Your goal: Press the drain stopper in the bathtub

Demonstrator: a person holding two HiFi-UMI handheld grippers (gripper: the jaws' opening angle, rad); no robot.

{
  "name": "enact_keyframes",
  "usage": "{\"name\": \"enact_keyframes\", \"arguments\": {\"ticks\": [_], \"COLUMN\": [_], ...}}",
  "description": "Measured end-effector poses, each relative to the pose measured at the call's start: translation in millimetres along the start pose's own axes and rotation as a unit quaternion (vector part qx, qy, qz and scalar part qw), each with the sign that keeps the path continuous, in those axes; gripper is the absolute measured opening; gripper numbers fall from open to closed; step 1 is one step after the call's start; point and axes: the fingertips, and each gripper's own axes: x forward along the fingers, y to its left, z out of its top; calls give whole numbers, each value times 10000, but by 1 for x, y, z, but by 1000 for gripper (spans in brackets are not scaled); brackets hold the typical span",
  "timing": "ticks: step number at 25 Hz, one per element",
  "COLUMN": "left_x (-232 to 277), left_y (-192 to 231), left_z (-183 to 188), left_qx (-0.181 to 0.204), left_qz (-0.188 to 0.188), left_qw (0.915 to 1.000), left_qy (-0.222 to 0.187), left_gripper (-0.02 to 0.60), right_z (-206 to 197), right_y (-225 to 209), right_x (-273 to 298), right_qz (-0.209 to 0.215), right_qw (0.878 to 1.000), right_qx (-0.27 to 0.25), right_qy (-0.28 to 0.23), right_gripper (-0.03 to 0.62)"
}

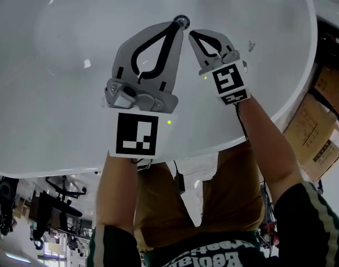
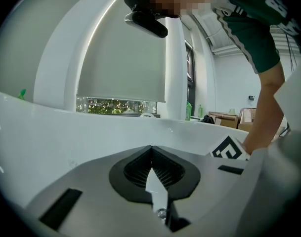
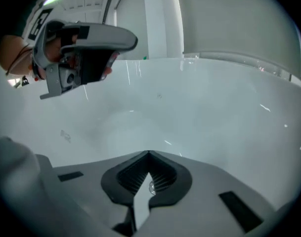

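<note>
**Both grippers at the bathtub drain**
Left gripper [image 1: 175, 23] and right gripper [image 1: 192, 34], jaws together and empty, flank the drain stopper [image 1: 182, 20] on the bathtub [image 1: 58, 54] floor. The stopper is probably rigid, slick metal, best pushed squarely on its cap.

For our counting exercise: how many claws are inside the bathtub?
2. The left claw has its tips at the drain stopper. The right claw is just beside it, to its right. Both are low in the bathtub.
</note>
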Motion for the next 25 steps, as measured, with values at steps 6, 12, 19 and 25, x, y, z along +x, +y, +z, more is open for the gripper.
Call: {"name": "enact_keyframes", "arguments": {"ticks": [6,12,19,25], "left_x": [-3,-10,1,3], "left_y": [20,32,37,41], "left_z": [-22,-34,-46,-56], "left_qx": [-186,-421,-681,-803], "left_qz": [59,209,195,124], "left_qw": [9998,9989,9975,9967], "left_qy": [-12,42,1,51], "left_gripper": [2,2,2,2], "right_z": [-49,-88,-117,-137], "right_y": [1,-15,-29,-26], "right_x": [62,99,136,155], "right_qz": [158,153,182,299], "right_qw": [9984,9926,9850,9780], "right_qx": [-135,-603,-823,-899], "right_qy": [530,1046,1504,1858], "right_gripper": [9,9,9,9]}}
